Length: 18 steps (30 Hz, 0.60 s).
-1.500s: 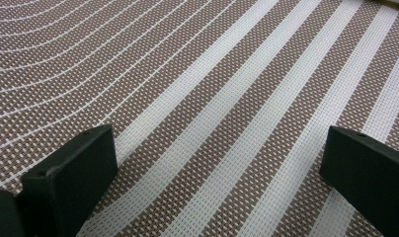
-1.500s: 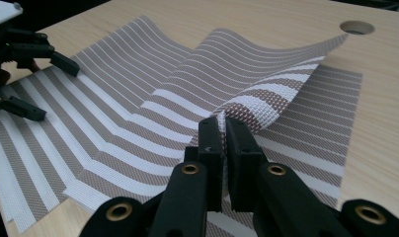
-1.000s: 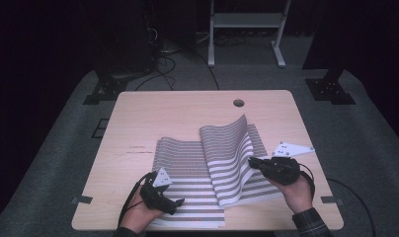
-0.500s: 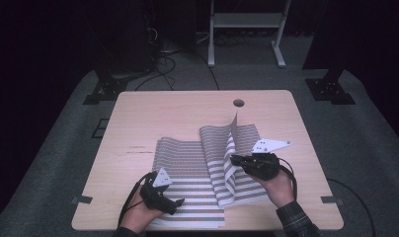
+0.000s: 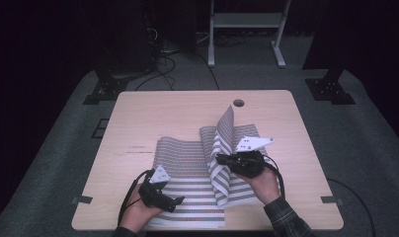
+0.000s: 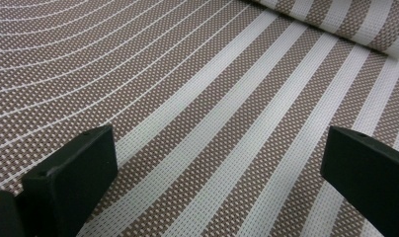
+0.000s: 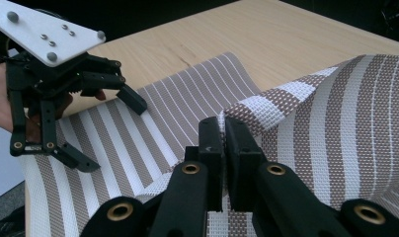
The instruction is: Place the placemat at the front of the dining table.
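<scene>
A brown-and-white striped woven mat [image 5: 182,158] lies on the near half of the wooden table [image 5: 178,113]. My right gripper [image 5: 219,158] is shut on the mat's right edge and holds that part up in a steep, curling fold. In the right gripper view the jaws [image 7: 223,134] pinch the mat's edge [image 7: 345,128]. My left gripper [image 5: 175,202] rests open on the mat's near-left part and points right. The mat [image 6: 212,98] runs flat between its wide-spread jaws in the left gripper view. The left gripper [image 7: 111,132] also appears in the right gripper view, open over the flat part.
A round cable hole [image 5: 238,103] sits near the table's far edge. Bare wood lies to the left, right and beyond the mat. On the floor behind stand a white frame [image 5: 242,24], cables and two black stand bases [image 5: 106,89] [image 5: 331,89].
My right gripper has moved left and up with the mat's edge, so the lifted part now stands steeper and folds further toward the left. The left gripper has stayed put.
</scene>
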Available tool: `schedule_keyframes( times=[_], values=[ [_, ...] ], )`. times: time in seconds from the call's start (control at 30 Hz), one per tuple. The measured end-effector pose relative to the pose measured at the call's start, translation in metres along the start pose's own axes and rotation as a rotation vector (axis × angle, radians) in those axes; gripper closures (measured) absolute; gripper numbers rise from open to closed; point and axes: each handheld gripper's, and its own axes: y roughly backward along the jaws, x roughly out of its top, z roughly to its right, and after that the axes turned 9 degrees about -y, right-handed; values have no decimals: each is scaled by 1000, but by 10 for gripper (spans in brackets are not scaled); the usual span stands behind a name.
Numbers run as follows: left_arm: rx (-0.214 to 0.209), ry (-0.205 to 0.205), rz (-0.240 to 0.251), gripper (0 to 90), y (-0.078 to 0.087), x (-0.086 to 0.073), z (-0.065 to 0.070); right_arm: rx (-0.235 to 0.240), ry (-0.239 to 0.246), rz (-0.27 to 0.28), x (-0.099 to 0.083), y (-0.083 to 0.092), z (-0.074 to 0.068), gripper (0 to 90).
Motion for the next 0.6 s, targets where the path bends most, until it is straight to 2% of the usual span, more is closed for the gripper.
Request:
schedule_keyframes(
  times=[0.2, 0.3, 0.33, 0.37, 0.43, 0.5, 0.53, 0.6],
  values=[
    [-10, -11, 15, 0, 1, 5, 2, 19, 19, 2, 5, -8, -8, 863],
    [-26, -1, 79, 0, 6, 11, 1, 37, 33, -5, 6, -15, -15, 863],
    [-26, -1, 79, 0, 6, 11, 1, 40, 39, -9, 6, -17, -16, 862],
    [-40, 13, 110, 0, 8, 15, -1, 42, 45, -13, 6, -19, -17, 862],
    [-72, 32, 133, 0, 9, 17, -4, 47, 52, -19, 6, -23, -20, 863],
    [-86, 43, 142, 1, 9, 19, -6, 53, 62, -23, 6, -26, -22, 862],
    [-107, 45, 156, 15, 10, 22, -8, 56, 68, -25, 6, -28, -23, 862],
    [-111, 35, 165, 52, 11, 26, -9, 62, 74, -29, 6, -31, -25, 862]
  ],
)
